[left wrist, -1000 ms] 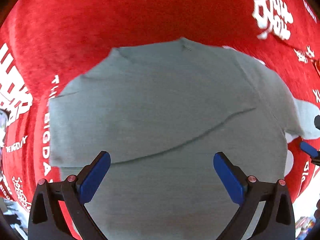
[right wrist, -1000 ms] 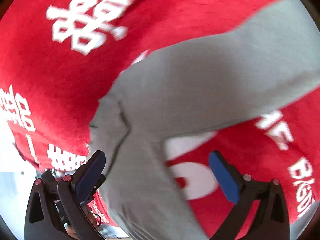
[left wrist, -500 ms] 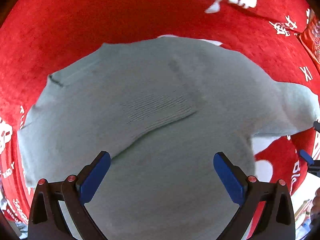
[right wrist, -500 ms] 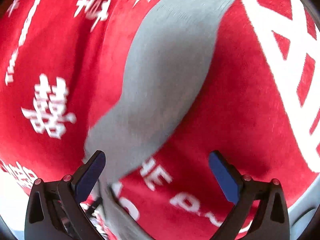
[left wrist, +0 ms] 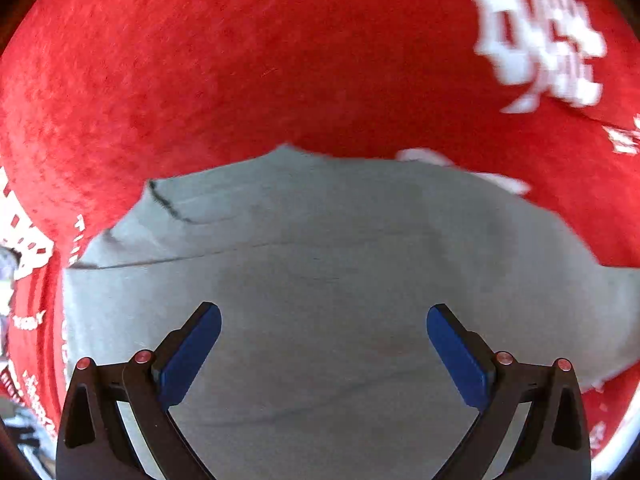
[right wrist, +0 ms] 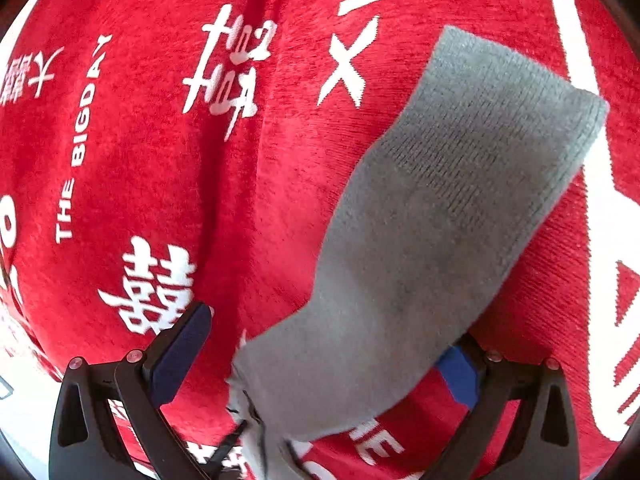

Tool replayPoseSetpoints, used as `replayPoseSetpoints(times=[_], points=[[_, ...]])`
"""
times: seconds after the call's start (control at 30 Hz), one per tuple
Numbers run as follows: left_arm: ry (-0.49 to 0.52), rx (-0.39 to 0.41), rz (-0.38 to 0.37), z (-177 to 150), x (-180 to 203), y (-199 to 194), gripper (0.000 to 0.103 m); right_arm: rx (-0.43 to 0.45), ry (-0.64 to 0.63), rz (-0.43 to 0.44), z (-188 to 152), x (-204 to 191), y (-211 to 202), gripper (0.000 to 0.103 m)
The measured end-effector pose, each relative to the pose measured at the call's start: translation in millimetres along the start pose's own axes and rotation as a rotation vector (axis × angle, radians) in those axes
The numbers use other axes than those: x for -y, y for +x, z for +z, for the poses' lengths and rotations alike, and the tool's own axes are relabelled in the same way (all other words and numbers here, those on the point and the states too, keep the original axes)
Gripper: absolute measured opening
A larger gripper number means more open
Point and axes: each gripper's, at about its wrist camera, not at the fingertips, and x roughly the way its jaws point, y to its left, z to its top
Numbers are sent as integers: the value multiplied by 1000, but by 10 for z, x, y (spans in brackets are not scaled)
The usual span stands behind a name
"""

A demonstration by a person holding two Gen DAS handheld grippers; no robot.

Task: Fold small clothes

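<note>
**Grey knit garment on red printed cloth**

Left gripper [left wrist: 323, 322]: jaws are held wide apart, nothing between them. The grey garment [left wrist: 320, 280] is spread flat directly beneath and ahead of the fingers, a fold line running across it beyond the tips.

Right gripper [right wrist: 320, 344]: jaws are held wide, gripping nothing. A sleeve [right wrist: 452, 216] of the garment is laid diagonally between the fingers, its cuff ahead and to the right, overlapping the right blue pad.

Support: red cloth [right wrist: 168, 168], white lettering printed on it.
</note>
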Motion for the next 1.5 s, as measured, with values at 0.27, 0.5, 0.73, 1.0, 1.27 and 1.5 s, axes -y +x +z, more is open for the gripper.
replayPoseSetpoints(times=[0.27, 0.5, 0.73, 1.0, 1.27, 1.5], points=[[-10, -63, -67, -172, -114, 189, 103, -47, 46, -3, -32, 29, 119, 11], [21, -24, -115, -319, -355, -135, 103, -83, -112, 97, -229, -609, 215, 10], [-10, 20, -110, -422, -893, -326, 103, -225, -408, 174, -916, -1713, 691, 10], [-135, 45, -87, -489, -1675, -389, 103, -484, -760, 125, -2439, -2468, 1688, 10], [-242, 4, -80, -642, -2231, -187, 103, -655, -874, -212, -3452, -2113, 2628, 46], [-284, -9, -211, -763, -2459, -65, 101, -480, -704, -186, -3157, -2154, 2417, 38]])
